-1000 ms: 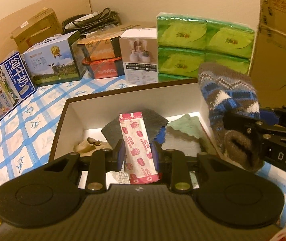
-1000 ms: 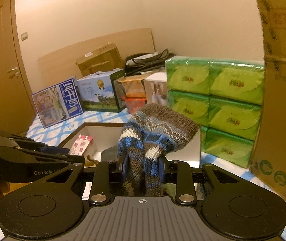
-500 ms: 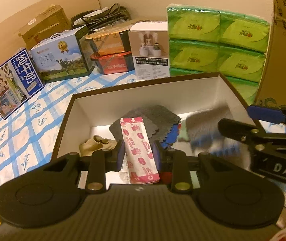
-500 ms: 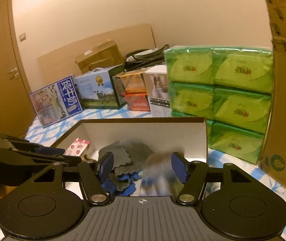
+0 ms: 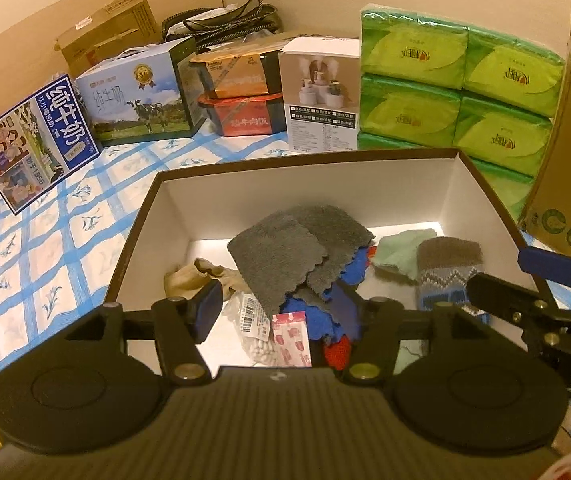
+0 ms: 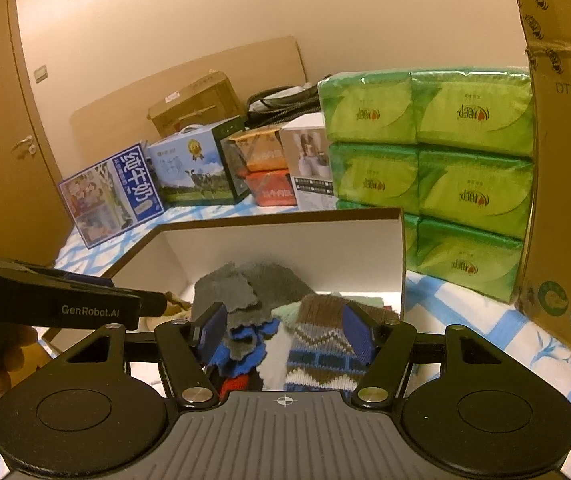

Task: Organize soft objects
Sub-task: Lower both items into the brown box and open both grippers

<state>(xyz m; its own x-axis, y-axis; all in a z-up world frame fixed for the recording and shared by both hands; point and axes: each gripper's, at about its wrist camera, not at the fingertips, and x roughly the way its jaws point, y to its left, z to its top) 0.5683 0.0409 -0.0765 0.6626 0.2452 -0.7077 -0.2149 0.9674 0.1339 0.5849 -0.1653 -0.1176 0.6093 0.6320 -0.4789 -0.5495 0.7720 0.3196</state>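
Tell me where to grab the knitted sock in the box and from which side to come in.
Take the knitted sock by its brown cuff, coming down from above. It lies flat against the box's right wall, so a side approach looks blocked; the thick cuff at the far end is bare and probably easiest to pinch. The right tool hangs open just over it; the left tool is open too.

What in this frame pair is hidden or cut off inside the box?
- Knitted sock: its lower end is hidden behind both grippers' bodies.
- Red fabric: mostly covered by the left gripper; its identity is unclear.
- Box near wall: hidden by the right gripper body, right wrist view.
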